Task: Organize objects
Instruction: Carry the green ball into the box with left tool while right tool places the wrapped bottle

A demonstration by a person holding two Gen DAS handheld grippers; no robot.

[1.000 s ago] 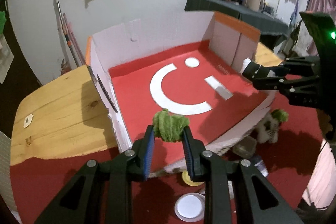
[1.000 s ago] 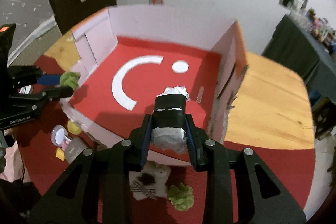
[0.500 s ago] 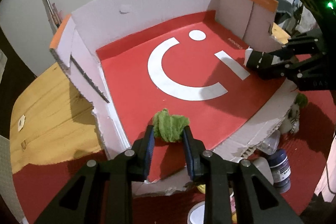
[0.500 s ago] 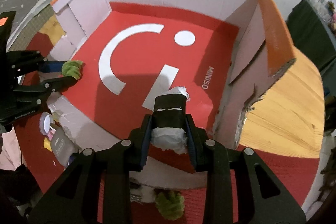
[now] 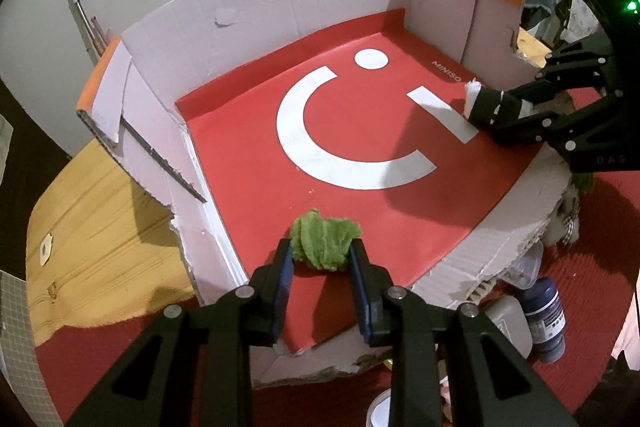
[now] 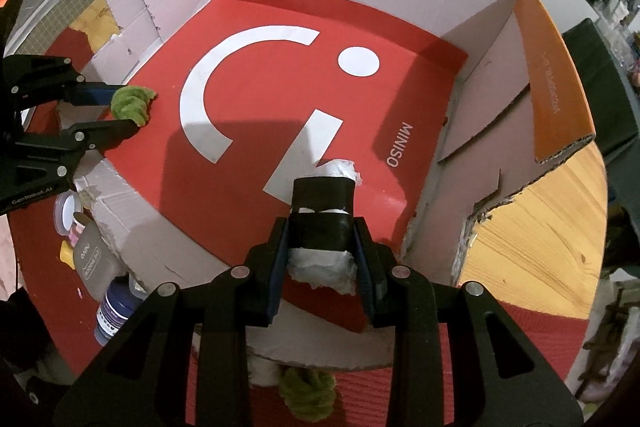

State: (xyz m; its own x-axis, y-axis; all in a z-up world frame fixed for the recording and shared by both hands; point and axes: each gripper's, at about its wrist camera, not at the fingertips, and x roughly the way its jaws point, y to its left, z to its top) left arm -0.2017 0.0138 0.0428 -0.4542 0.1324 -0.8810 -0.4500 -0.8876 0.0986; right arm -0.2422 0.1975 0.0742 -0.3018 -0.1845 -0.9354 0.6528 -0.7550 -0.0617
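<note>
An open cardboard box (image 5: 280, 7) has a red floor with a white smiley logo. My left gripper (image 5: 322, 255) is shut on a green fluffy ball (image 5: 324, 239), held just over the box's near left floor. My right gripper (image 6: 321, 231) is shut on a white paper roll with a black band (image 6: 324, 191), over the near right floor by the MINISO print. In the right wrist view the left gripper (image 6: 120, 111) and its green ball (image 6: 132, 105) show at the left edge. The left wrist view shows the right gripper (image 5: 484, 111) with its roll (image 5: 486, 103).
The box stands on a wooden table (image 5: 100, 227) partly covered by a red cloth (image 5: 592, 327). In front of the box lie a blue bottle (image 5: 544, 319), a grey container (image 5: 508, 323), a plush toy (image 5: 564, 223) and a second green fluffy ball (image 6: 308, 395). The box's front wall is low and torn.
Both grippers have sunk and tipped further down into the box, so its red floor fills more of each view. Each still holds its object.
</note>
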